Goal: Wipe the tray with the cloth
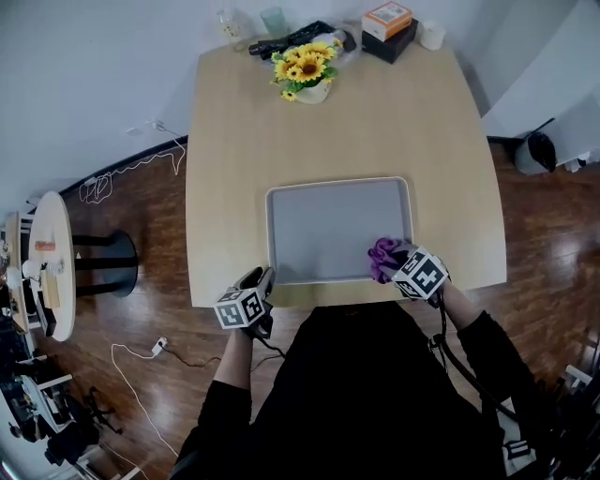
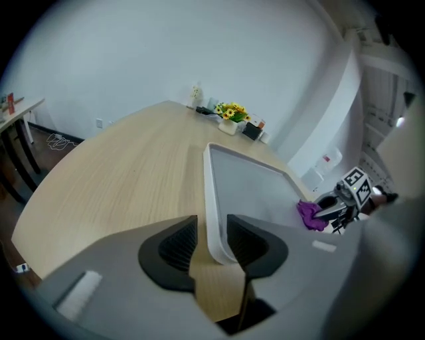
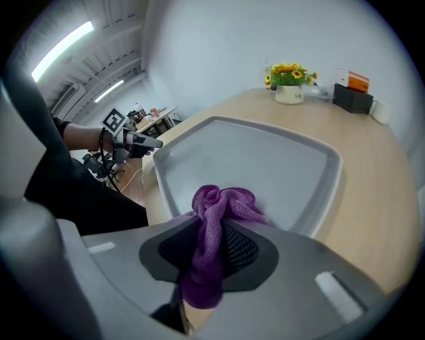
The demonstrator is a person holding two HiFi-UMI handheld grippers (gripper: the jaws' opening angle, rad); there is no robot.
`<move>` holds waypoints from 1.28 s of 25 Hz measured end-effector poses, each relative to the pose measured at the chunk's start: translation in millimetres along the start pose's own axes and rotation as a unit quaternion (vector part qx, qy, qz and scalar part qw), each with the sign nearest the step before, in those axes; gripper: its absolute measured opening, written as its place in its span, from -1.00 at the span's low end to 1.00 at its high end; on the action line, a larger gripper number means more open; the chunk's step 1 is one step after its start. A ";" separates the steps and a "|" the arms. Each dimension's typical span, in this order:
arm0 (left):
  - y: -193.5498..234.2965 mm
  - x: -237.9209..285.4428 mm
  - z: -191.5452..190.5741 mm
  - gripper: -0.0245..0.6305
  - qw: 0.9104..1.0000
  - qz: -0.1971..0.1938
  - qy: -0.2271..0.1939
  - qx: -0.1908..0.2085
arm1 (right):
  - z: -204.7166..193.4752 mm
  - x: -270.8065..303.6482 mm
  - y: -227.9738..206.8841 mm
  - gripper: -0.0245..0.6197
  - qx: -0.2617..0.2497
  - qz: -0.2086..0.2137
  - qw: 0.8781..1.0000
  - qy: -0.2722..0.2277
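A grey tray [image 1: 337,230] lies near the front edge of the wooden table [image 1: 244,141]. My right gripper [image 1: 392,255] is shut on a bunched purple cloth [image 1: 380,253] over the tray's near right corner. In the right gripper view the cloth [image 3: 216,212] hangs out between the jaws above the tray [image 3: 252,159]. My left gripper [image 1: 265,277] is at the tray's near left corner. In the left gripper view its jaws [image 2: 212,239] straddle the tray's rim [image 2: 214,219] with a gap on the left side, so it is open.
A pot of sunflowers [image 1: 307,67], a black and orange box [image 1: 387,28], a glass [image 1: 273,21] and a white cup [image 1: 431,36] stand along the table's far edge. A small round side table [image 1: 52,262] is on the floor to the left, a bin [image 1: 536,153] to the right.
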State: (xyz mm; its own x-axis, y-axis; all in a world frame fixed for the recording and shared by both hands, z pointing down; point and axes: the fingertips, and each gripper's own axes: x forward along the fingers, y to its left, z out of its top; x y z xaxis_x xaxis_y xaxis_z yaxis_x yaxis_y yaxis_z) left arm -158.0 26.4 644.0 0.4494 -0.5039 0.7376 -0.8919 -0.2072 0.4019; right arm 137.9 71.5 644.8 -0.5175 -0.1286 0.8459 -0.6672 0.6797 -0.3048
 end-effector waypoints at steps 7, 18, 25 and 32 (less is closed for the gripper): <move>-10.1 29.7 -0.1 -0.54 1.000 0.024 0.014 -0.004 | -16.4 -18.8 -18.0 -0.64 -0.010 0.024 1.000 0.000; -13.7 34.7 -4.4 -0.53 0.998 0.039 -0.008 -0.049 | 62.2 -10.4 -119.3 -0.63 -0.034 0.052 0.998 0.012; -11.9 33.3 -1.9 -0.53 0.998 0.050 -0.018 -0.042 | 100.5 -5.7 -160.8 -0.62 -0.077 -0.003 0.997 0.024; -5.6 28.9 -0.8 -0.53 0.998 0.040 -0.009 -0.038 | 91.3 -5.5 -131.4 -0.66 -0.073 -0.087 0.993 -0.026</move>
State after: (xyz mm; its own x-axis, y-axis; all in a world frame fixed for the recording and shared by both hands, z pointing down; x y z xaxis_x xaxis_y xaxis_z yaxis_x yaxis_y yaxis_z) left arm -140.0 13.7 663.5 0.3752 -0.5307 0.7600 -0.9184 -0.1020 0.3822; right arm 179.5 -83.1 640.3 -0.4307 -0.2886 0.8551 -0.6668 0.7403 -0.0860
